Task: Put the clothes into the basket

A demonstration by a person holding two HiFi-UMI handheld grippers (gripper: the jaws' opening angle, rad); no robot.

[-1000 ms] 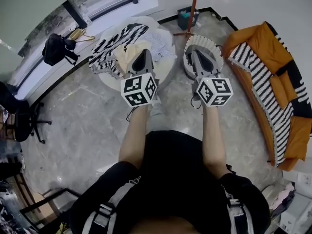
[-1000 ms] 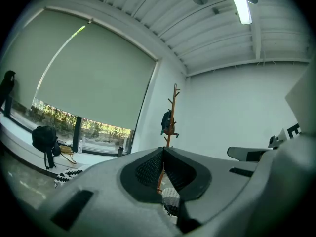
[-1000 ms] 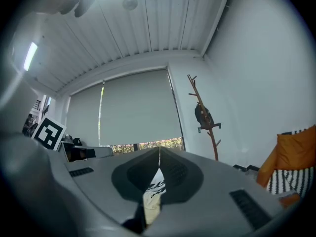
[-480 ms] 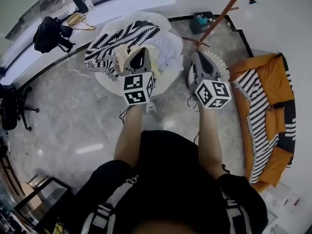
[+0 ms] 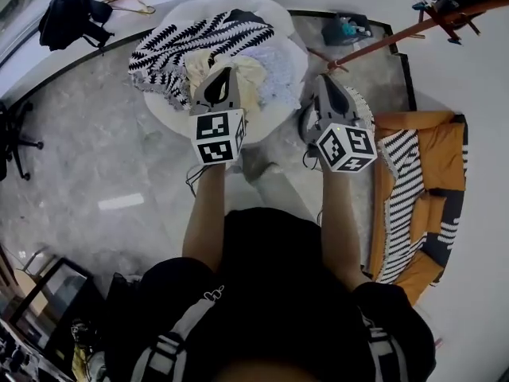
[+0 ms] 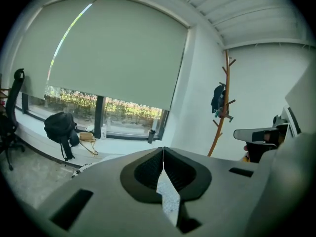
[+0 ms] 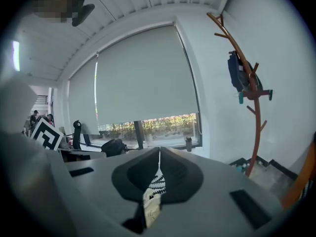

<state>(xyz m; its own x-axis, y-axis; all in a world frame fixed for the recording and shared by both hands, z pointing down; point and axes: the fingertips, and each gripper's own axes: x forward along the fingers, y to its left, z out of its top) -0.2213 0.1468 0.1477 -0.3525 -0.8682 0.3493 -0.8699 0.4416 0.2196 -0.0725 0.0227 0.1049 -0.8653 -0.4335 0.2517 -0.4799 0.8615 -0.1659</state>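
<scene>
the left gripper (image 5: 225,74) and right gripper (image 5: 324,82), both clenched and empty, have closed in on the clothes (image 5: 199,42) heaped on the round table (image 5: 169,111) beside the basket (image 5: 367,111), so grasping looks next.

Zigzag, cream and pale clothes (image 5: 208,44) heaped on round table (image 5: 165,111), white basket (image 5: 368,114) just beside

The round white table (image 5: 274,8) stands on the grey marble floor (image 5: 103,165). Three items lie directly on the tabletop: a black-and-white zigzag garment (image 5: 199,42), a cream garment (image 5: 248,72) and a pale patterned garment (image 5: 280,78). The basket (image 5: 364,104) stands on the floor, just beside the table.
</scene>
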